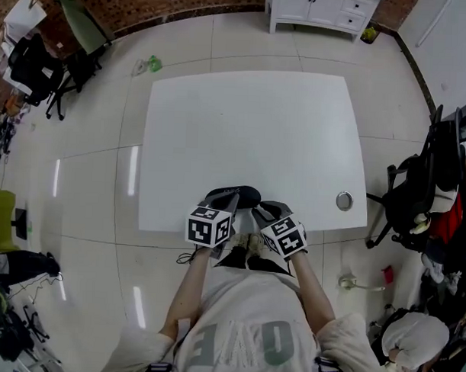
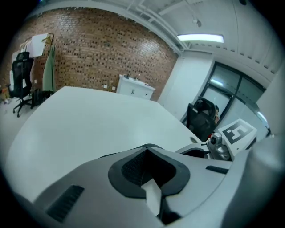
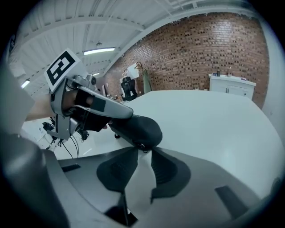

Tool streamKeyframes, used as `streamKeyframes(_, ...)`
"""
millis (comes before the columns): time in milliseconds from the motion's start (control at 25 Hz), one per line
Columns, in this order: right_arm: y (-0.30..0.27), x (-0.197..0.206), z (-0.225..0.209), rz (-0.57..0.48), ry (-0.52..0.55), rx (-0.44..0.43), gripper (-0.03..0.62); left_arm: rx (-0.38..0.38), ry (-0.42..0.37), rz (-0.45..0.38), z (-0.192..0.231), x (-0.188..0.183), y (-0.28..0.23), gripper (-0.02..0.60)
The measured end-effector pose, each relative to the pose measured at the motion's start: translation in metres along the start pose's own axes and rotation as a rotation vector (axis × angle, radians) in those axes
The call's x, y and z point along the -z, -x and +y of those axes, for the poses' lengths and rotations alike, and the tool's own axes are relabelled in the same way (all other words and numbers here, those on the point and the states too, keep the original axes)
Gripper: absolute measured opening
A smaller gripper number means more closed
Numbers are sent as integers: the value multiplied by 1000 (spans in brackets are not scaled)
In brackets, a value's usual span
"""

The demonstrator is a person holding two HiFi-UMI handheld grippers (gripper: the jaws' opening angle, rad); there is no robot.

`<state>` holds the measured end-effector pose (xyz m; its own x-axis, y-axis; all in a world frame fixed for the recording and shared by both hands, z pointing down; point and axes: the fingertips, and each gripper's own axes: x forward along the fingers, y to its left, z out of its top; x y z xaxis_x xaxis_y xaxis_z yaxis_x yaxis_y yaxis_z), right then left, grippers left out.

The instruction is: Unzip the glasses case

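Centrally, the right gripper is shown released, jaws slightly apart, with the zip pull just ahead of their tips. The case is judged to be clamped at one end by the left gripper and lies at the table's near edge. The approach is judged under way; next, the pull must be pinched and drawn along. The case is shut, its contents hidden.
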<state>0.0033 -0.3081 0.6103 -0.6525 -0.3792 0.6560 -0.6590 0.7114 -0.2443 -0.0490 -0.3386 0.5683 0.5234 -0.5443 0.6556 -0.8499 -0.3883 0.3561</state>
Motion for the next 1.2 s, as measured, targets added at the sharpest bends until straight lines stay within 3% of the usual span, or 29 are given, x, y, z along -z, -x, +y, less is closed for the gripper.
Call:
streamKeyframes(160, -1, 4, 1, 22, -17, -28, 86, 29, -29, 8, -2, 3, 1, -3)
streamKeyframes(320, -5, 9, 9, 64, 38, -58, 86, 40, -103, 43, -5, 5, 0, -3)
streamKeyframes(480, -3, 9, 14, 59, 56, -82, 86, 53, -97, 43, -6, 8, 2, -2)
streamKeyframes(560, -2, 7, 11, 35, 54, -57, 76, 52, -94, 41, -5, 8, 1, -3)
streamKeyframes(600, -2, 7, 7, 26, 53, -36, 7, 54, -94, 42, -5, 8, 1, -3)
streamKeyframes(880, -4, 5, 6, 26, 39, -12, 3, 58, -94, 45, -3, 6, 1, -2)
streamKeyframes(1080, -3, 7, -12, 73, 99, 88, 2, 55, -98, 36, -5, 7, -1, -3)
streamKeyframes(1200, -3, 9, -40, 66, 7, 186, 3, 95, -106, 69, -14, 15, -6, -3)
